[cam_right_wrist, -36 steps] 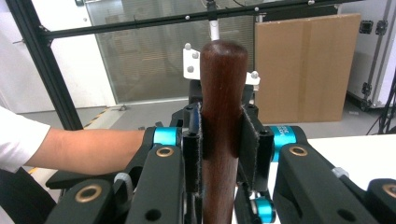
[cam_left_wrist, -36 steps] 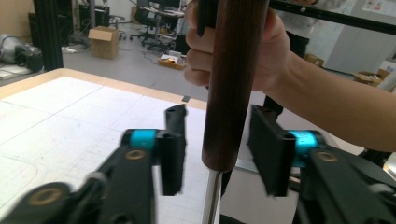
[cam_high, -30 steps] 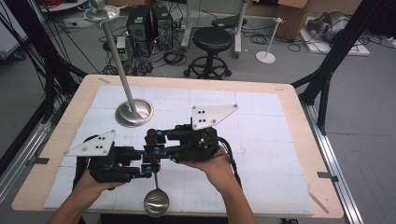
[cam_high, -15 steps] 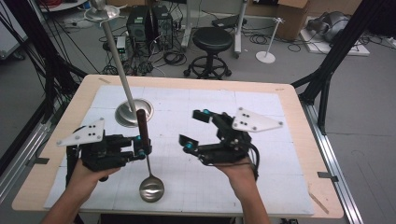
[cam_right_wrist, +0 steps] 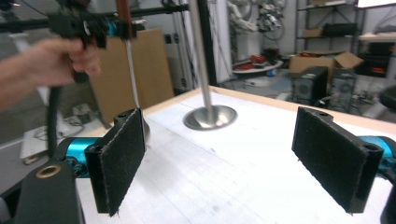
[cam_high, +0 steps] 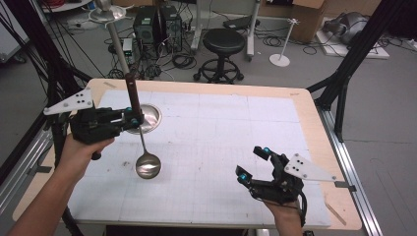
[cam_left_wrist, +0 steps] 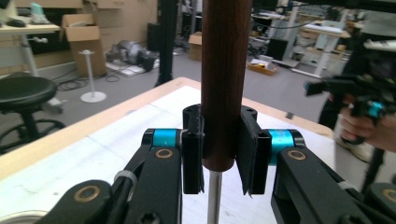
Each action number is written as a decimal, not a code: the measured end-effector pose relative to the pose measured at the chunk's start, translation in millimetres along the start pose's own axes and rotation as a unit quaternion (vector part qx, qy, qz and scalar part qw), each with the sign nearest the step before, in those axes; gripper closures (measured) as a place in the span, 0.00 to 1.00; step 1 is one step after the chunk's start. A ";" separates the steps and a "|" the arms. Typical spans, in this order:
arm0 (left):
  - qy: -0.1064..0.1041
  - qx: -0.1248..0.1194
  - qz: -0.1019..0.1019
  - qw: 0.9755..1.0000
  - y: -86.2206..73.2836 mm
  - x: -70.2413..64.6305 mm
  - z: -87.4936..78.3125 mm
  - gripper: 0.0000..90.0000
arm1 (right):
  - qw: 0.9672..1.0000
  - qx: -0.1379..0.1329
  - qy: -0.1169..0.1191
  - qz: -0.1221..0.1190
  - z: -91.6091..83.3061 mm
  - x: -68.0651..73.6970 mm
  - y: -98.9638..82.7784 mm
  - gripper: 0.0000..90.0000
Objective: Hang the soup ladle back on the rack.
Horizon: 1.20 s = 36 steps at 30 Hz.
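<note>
We are holding a ladle (cam_high: pixel 140 142) upright in our left gripper (cam_high: pixel 132 118) at the left side of the table (cam_high: pixel 305 105), its jaws clamping the dark wooden handle (cam_high: pixel 131 92) just above the handle's lower end, as the left gripper view is showing, where the pads (cam_left_wrist: pixel 193 149) are pressing on both sides of the wood and the thin metal stem (cam_left_wrist: pixel 214 196) is dropping out below them. In the high view the handle is rising above the gripper, the stem is running down and slightly toward us, and the shiny bowl (cam_high: pixel 148 165) is hanging low over the white mat (cam_high: pixel 221 132); we cannot tell whether it is touching the mat. Just behind the ladle, the round steel base (cam_high: pixel 147 117) of a stand is sitting on the mat, its pole (cam_high: pixel 114 37) slanting up and away toward the far left. Our right gripper (cam_high: pixel 252 165) is hovering near the table's front right corner, well apart from the ladle, and its jaws have just been opening: they are standing wide with nothing between them, and the right gripper view is showing both black pads (cam_right_wrist: pixel 122 158) spread over bare mat, looking across at the stand's base and at the left hand (cam_right_wrist: pixel 51 58) with the ladle's stem hanging beneath it. A black stool (cam_high: pixel 223 42) is standing on the floor beyond the table's far edge.
</note>
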<state>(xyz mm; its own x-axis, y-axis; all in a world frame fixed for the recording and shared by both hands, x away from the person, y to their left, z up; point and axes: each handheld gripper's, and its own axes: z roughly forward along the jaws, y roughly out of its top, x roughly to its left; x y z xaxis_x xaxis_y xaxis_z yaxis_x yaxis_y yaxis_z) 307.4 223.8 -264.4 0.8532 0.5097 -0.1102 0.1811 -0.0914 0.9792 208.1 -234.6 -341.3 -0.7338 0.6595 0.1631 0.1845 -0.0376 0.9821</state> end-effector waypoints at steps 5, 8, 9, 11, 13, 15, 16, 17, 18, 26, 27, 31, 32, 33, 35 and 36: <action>0.014 0.002 0.003 1.000 13.1 13.0 3.6 0.82 | 0.999 0.016 -0.027 -0.005 -4.6 -3.7 -9.4 0.18; 0.012 -0.008 0.002 1.000 19.3 21.8 3.1 0.82 | 0.999 0.021 -0.028 -0.019 -4.5 -1.6 -10.3 0.18; 0.010 -0.009 0.001 1.000 22.1 26.3 3.2 0.82 | 0.999 0.023 -0.029 -0.023 -4.5 -1.1 -10.4 0.18; 0.012 -0.012 -0.002 1.000 27.1 32.3 3.6 0.82 | 0.999 0.027 -0.024 -0.027 -3.0 -0.5 -10.3 0.18; 0.015 -0.011 0.004 1.000 31.9 37.5 3.0 0.82 | 0.999 0.030 -0.023 -0.026 -1.4 -0.8 -10.1 0.18; 0.014 -0.012 0.006 1.000 36.0 42.4 1.4 0.82 | 0.999 0.032 -0.024 -0.026 -0.3 -1.6 -10.0 0.18; 0.013 -0.014 0.006 1.000 37.3 44.4 0.5 0.82 | 0.999 0.034 -0.025 -0.023 0.4 -1.9 -10.1 0.18; 0.011 -0.016 0.007 1.000 38.8 47.2 -1.0 0.82 | 0.999 0.035 -0.025 -0.022 0.8 -2.3 -10.2 0.18; 0.008 -0.017 0.008 1.000 40.1 50.4 -2.6 0.82 | 0.999 0.036 -0.025 -0.022 1.2 -2.7 -10.2 0.18; -0.012 -0.012 0.009 1.000 46.2 78.3 -8.1 0.82 | 0.998 0.042 -0.041 -0.017 0.4 -6.0 -8.4 0.18; -0.016 -0.015 0.008 1.000 46.8 81.4 -8.8 0.82 | 0.998 0.045 -0.045 -0.017 -0.5 -6.5 -7.7 0.18; -0.030 -0.025 0.004 0.999 48.3 92.4 -12.9 0.82 | 0.997 0.048 -0.062 -0.014 -4.9 -9.2 -5.8 0.18; -0.035 -0.025 0.002 0.999 48.7 95.8 -13.7 0.82 | 0.997 0.047 -0.065 -0.012 -5.8 -9.9 -5.3 0.18; -0.038 -0.026 0.001 0.999 48.9 98.6 -14.0 0.82 | 0.996 0.048 -0.069 -0.010 -6.8 -10.4 -4.7 0.18; -0.042 -0.028 0.000 0.999 49.3 103.4 -13.8 0.82 | 0.996 0.050 -0.074 -0.010 -7.1 -10.3 -3.4 0.18; -0.045 -0.030 -0.002 0.999 49.7 106.2 -13.6 0.82 | 0.996 0.052 -0.075 -0.011 -7.0 -9.9 -2.9 0.18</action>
<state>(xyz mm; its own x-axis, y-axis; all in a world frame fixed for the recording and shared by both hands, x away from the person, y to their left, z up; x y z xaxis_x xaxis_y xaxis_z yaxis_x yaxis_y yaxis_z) 400.3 285.1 -225.1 0.8934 0.4312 -0.1260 0.1574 -0.0377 0.9868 210.3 -246.3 -345.1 -0.6344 0.7638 0.1189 0.2418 0.0499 0.9691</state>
